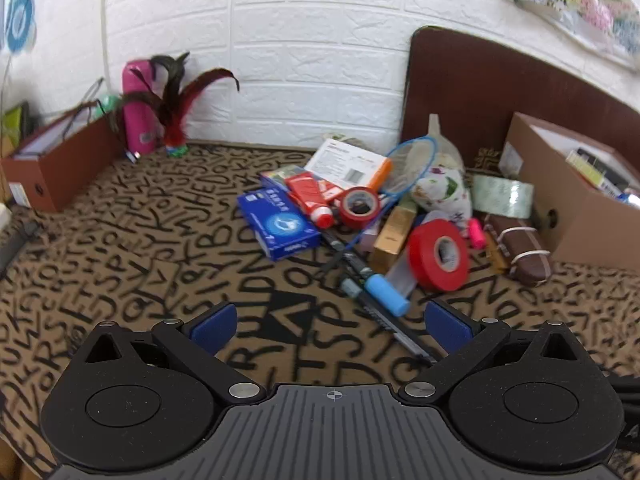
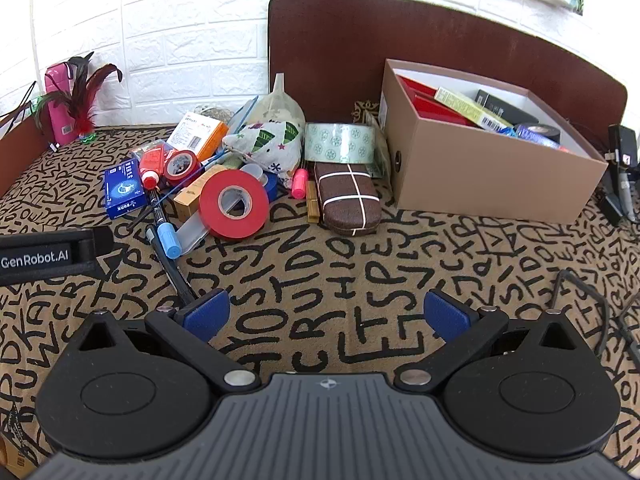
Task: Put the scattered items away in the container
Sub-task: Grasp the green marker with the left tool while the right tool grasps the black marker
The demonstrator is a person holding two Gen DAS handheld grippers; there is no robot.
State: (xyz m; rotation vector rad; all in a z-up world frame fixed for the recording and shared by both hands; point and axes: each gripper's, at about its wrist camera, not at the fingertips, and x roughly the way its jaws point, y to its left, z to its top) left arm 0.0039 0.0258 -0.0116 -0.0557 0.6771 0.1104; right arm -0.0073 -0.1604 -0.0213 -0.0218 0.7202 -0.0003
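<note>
At the far left a brown box [image 1: 60, 168] stands against the white wall, with a pink bottle [image 1: 138, 108] and a feather shuttlecock [image 1: 176, 120] beside it. The left hand-held gripper [image 1: 330, 320] hovers over the lettered bench cloth [image 1: 140, 248] with its jaws wide and nothing between them. Ahead of it lies the heap: a blue carton [image 1: 280, 224], a small red tape roll [image 1: 358, 206], a black pen [image 1: 384, 312] with a blue cap, a large red tape roll [image 2: 234, 204], a patterned tape roll [image 2: 340, 142] and a brown case [image 2: 348, 198] bound with white bands. The right hand-held gripper [image 2: 326, 316] is also wide and empty, over bare cloth with open room ahead. Right of the heap stands the open cardboard box [image 2: 492, 176], close against a brown board [image 2: 400, 40], already holding cartons and a dark tape roll. Cables [image 2: 592, 304] lie at the right edge.
</note>
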